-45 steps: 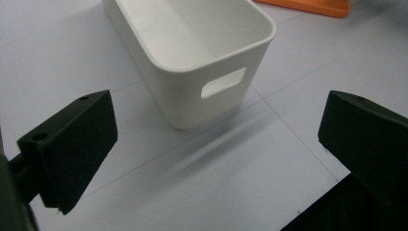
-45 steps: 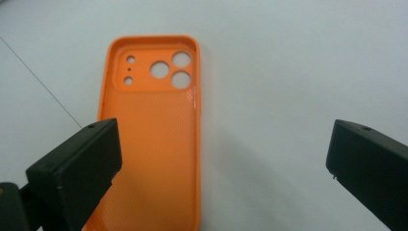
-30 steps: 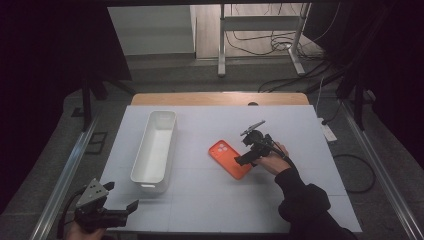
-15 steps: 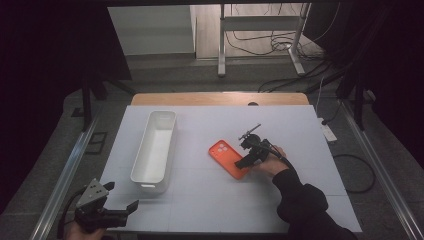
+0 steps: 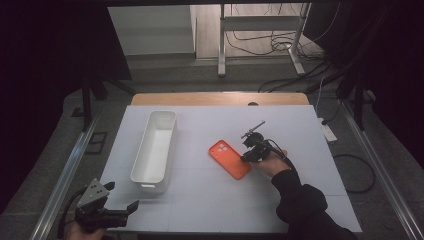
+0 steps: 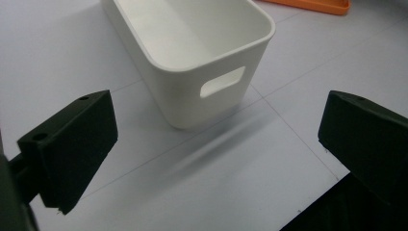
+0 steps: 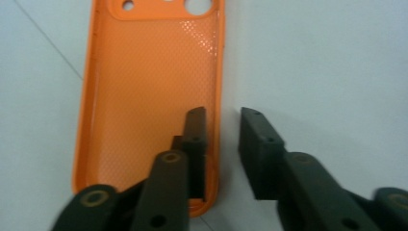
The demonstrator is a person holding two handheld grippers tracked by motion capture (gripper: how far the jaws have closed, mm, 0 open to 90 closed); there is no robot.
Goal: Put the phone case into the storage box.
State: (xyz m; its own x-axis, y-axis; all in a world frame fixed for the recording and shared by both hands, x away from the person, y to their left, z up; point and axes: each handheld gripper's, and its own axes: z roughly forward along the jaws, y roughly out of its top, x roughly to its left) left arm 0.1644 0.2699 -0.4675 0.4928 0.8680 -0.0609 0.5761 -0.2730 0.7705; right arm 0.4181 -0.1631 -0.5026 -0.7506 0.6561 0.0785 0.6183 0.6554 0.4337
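Note:
An orange phone case (image 5: 229, 158) (image 7: 149, 86) lies hollow side up on the white table, right of centre. My right gripper (image 5: 247, 157) (image 7: 223, 113) rests low at the case's near right edge. One jaw is inside the case and the other outside, with the thin side wall between them. The jaws have just been closing, and a sliver of table still shows between the outer jaw and the wall. My left gripper (image 5: 121, 196) (image 6: 216, 110) hovers at the table's front left corner, jaws wide and empty, facing the end of a white bin (image 5: 148, 182) (image 6: 192, 101).
The long white bin is empty and has a handle slot (image 6: 222, 82) in its near end. It stands left of centre, lengthwise away from me. A wooden strip (image 5: 220, 98) borders the table's far edge. Metal rails run along both sides, and cables lie on the floor beyond.
The right gripper's jaws have drawn together around the case's side wall. Neither hand has shifted, and the case lies where it was.

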